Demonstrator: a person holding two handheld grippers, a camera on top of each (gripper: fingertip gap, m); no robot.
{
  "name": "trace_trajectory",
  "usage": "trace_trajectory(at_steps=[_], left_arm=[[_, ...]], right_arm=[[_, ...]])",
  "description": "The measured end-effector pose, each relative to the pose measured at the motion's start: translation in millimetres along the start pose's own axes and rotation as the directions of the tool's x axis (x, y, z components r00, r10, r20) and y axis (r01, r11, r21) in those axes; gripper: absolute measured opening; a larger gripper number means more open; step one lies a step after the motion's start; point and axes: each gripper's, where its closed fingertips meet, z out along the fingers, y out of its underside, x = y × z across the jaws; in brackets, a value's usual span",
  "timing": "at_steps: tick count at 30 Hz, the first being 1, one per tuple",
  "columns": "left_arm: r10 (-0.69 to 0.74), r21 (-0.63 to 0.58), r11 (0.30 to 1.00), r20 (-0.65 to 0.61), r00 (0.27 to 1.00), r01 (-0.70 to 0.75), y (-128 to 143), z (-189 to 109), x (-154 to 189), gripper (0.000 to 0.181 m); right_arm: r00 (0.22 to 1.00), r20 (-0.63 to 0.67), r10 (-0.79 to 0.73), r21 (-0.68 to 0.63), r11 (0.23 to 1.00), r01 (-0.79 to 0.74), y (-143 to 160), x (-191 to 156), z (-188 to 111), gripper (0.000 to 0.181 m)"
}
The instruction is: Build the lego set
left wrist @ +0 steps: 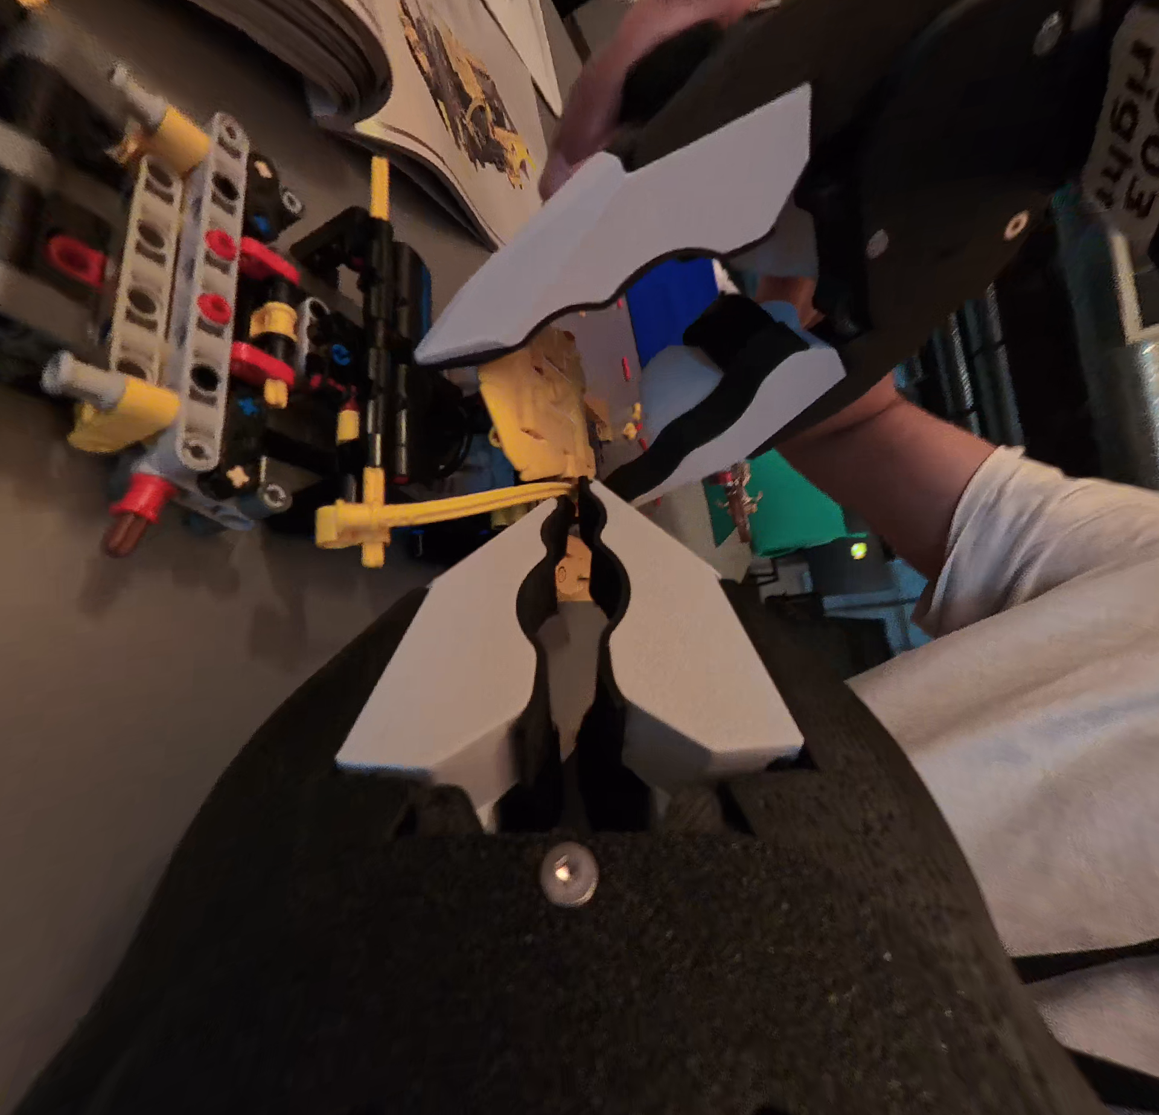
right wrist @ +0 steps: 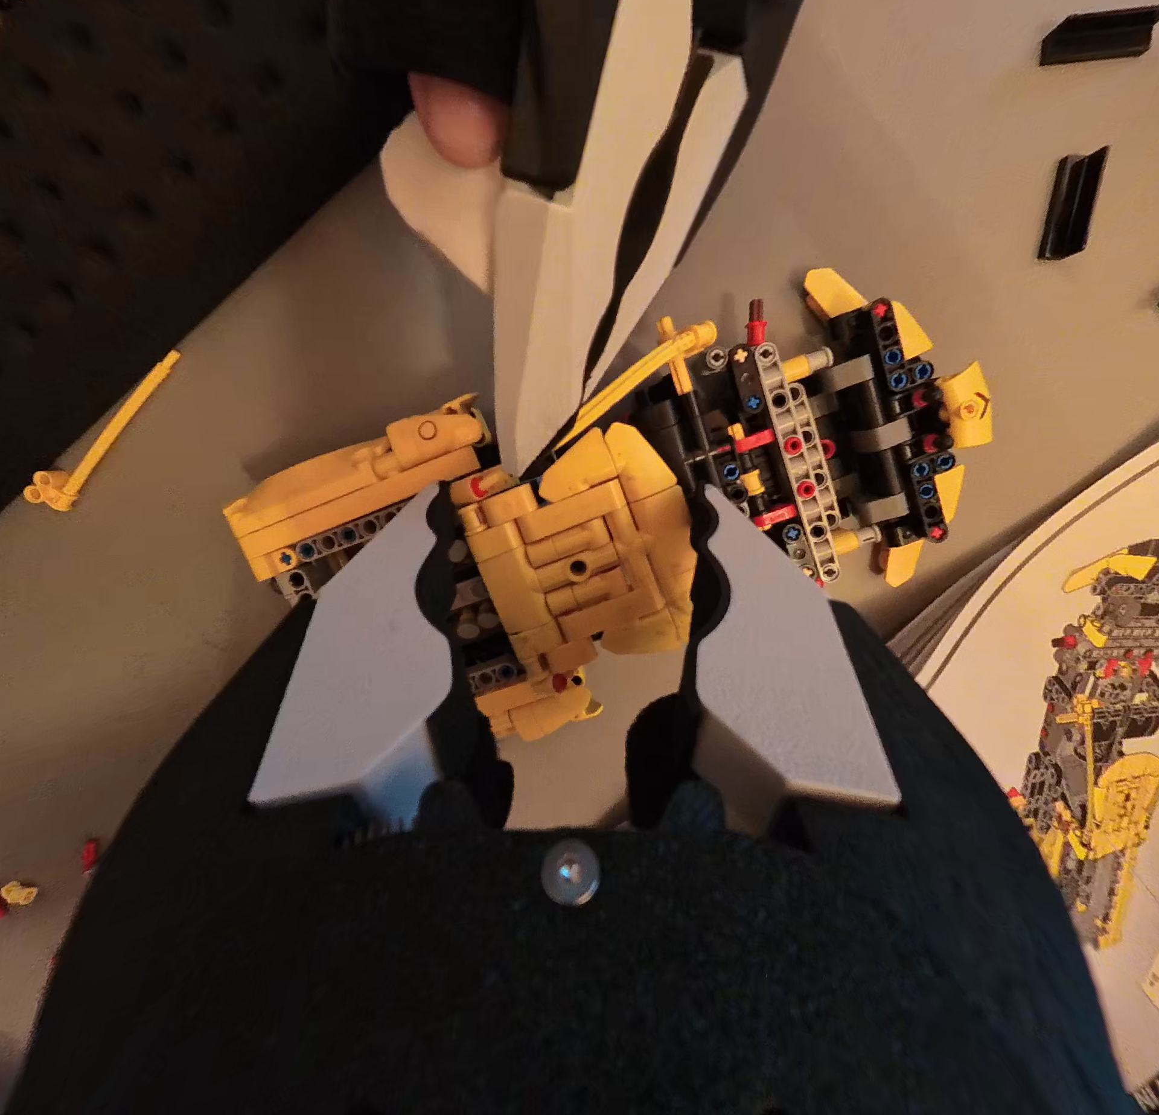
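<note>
The lego model lies on the grey table: a yellow body section (right wrist: 583,570) joined to a black and grey chassis (right wrist: 809,451) with red pins, also in the left wrist view (left wrist: 207,307). My right gripper (right wrist: 571,495) holds the yellow body between its jaws, pads against both sides. My left gripper (left wrist: 580,495) is shut on the end of a thin yellow flexible hose (left wrist: 476,501), whose other end carries a yellow connector (left wrist: 351,520) at the chassis. In the right wrist view the left gripper (right wrist: 530,464) comes down from above, right by the body.
An open instruction booklet (right wrist: 1066,677) lies at the right, next to the chassis. A second loose yellow hose (right wrist: 100,439) lies at the left table edge by a black perforated panel (right wrist: 125,144). Small loose pieces (right wrist: 19,890) lie at the near left. Black clips (right wrist: 1072,207) sit far right. My left and right fingertips are right by each other.
</note>
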Motion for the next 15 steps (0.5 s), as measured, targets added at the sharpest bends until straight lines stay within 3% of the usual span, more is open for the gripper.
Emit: trace_trajectory(at_steps=[4,9,11,14,15], left_arm=[[0.077,-0.099,0.992,-0.029,0.997,-0.079,8.9,6.3,11.7,0.0],[0.081,-0.07,0.994,-0.02,0.997,-0.082,7.0,-7.2,8.2,0.0],[0.167,-0.069,0.983,-0.02,0.986,-0.168,15.9,-16.5,10.8,0.0],[0.405,-0.097,0.914,0.13,0.905,-0.395,22.8,-26.0,-9.8,0.019],[0.403,-0.093,0.915,0.161,0.901,-0.393,21.5,-26.7,-14.2,0.024]], right_arm=[[1.0,0.025,-0.007,0.003,1.0,0.007,-1.9,-0.2,1.1,0.074],[1.0,0.014,-0.007,0.001,1.0,0.007,-2.7,-0.6,1.0,0.073],[1.0,0.016,-0.003,0.007,1.0,0.003,-2.4,-1.9,1.0,0.073],[1.0,0.022,-0.005,-0.002,1.0,0.005,-2.3,-2.0,1.2,0.073],[1.0,0.024,-0.006,-0.004,1.0,0.007,-2.4,-1.9,1.3,0.073]])
